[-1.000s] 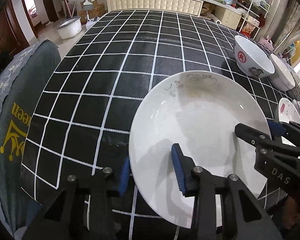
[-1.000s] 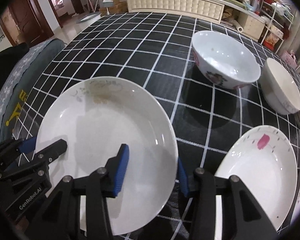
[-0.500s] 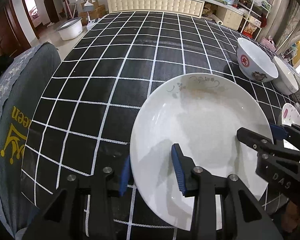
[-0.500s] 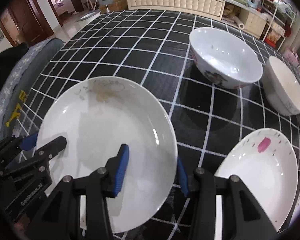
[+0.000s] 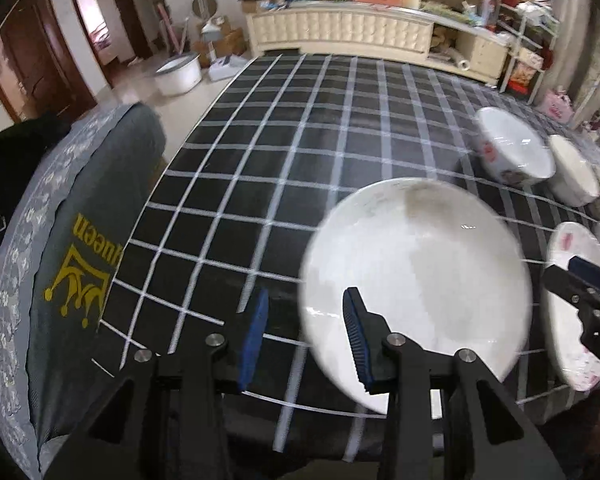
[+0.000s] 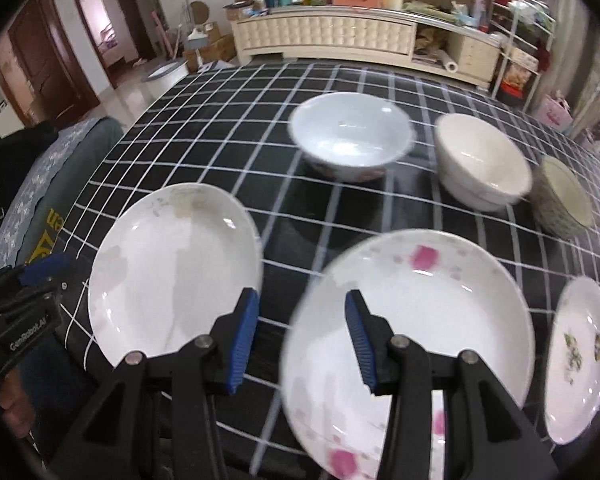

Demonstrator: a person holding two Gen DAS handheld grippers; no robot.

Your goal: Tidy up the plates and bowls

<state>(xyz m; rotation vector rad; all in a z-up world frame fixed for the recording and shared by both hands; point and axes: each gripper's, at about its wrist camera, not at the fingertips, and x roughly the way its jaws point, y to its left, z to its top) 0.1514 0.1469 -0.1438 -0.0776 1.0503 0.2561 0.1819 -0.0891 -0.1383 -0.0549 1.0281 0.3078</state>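
A plain white plate [image 5: 420, 276] [image 6: 172, 276] lies flat on the black checked tablecloth. My left gripper [image 5: 306, 336] is open at its left rim, the right pad over the plate, the left pad over the cloth. My right gripper [image 6: 300, 340] is open between this plate and a pink-flowered plate [image 6: 420, 320], its right pad over the flowered plate's rim. The flowered plate also shows at the right of the left wrist view [image 5: 568, 312]. A white bowl with red marks [image 6: 350, 136] [image 5: 512, 150], a cream bowl [image 6: 482, 160] and a patterned bowl [image 6: 564, 196] stand behind.
A small plate with green motifs [image 6: 580, 356] lies at the right edge. A grey cushion with a gold crown [image 5: 80, 240] sits off the table's left side. A cream cabinet [image 6: 328, 36] stands beyond the table's far end.
Both grippers have let go of the white plate's rim, pulled back and risen. The right gripper has swung right toward the flowered plate. The white plate now lies on the cloth.
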